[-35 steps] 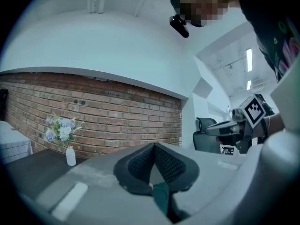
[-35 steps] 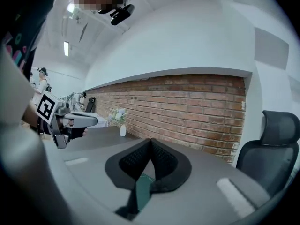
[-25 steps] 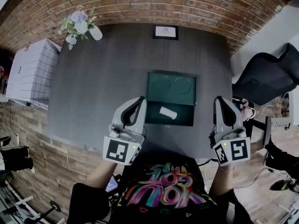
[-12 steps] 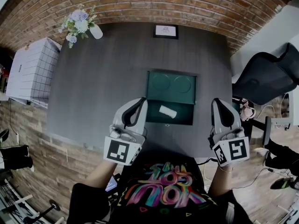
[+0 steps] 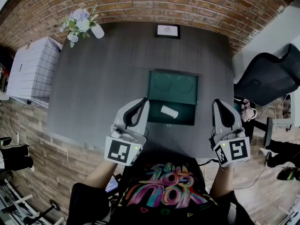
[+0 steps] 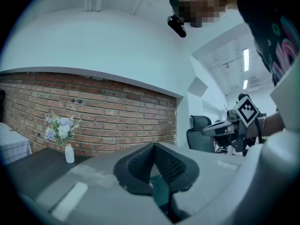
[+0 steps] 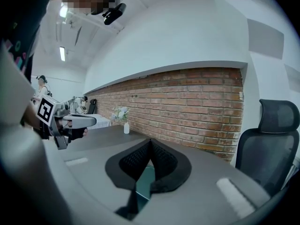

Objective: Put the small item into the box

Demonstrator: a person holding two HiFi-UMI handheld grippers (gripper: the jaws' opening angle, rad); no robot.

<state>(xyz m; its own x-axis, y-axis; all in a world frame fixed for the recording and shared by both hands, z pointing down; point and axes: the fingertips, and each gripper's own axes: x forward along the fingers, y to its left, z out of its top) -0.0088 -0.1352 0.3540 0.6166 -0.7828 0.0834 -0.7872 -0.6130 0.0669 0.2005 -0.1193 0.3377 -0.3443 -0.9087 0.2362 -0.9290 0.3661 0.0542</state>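
White item lies in the open green box. Left gripper and right gripper are both closed and empty.

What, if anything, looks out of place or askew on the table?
Nothing is spilled or damaged. Only the small white item lies slanted inside the open green box, not parallel to its walls.

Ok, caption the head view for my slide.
Left gripper and right gripper, jaws shut, flank the open green box holding a small white item.
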